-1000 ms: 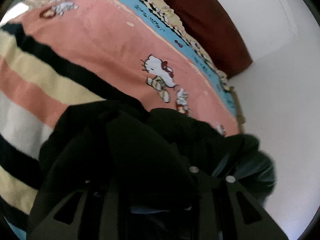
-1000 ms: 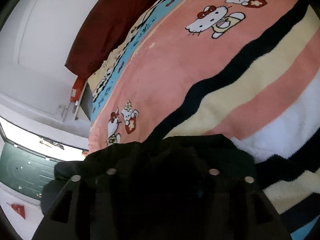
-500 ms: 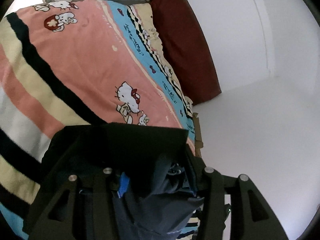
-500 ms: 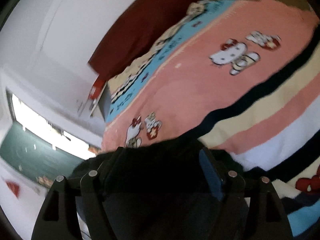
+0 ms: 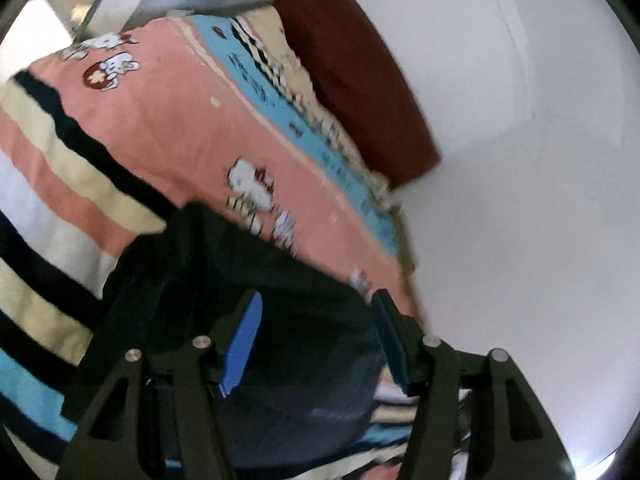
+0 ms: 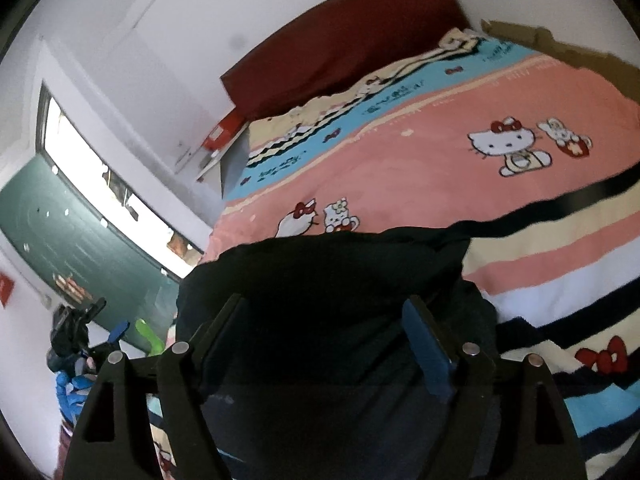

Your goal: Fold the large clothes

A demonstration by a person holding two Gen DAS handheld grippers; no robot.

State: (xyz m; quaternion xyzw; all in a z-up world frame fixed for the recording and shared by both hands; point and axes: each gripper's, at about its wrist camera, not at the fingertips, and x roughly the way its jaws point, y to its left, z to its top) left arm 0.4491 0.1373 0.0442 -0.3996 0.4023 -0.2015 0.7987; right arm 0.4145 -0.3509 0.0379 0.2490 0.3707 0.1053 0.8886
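A dark navy-black garment lies folded on the pink striped Hello Kitty blanket. In the left wrist view my left gripper is open above it, its blue pads apart with nothing between them. In the right wrist view the same garment lies under my right gripper, which is also open, one blue pad showing on the right. The garment's near part is hidden behind the gripper frames.
A dark red pillow lies at the head of the bed against a white wall. A window and a green board are at the left. A red box sits beside the bed.
Both grippers have opened and let go of the dark garment, which now lies on the blanket. Both grippers have drawn back and tilted up from it.
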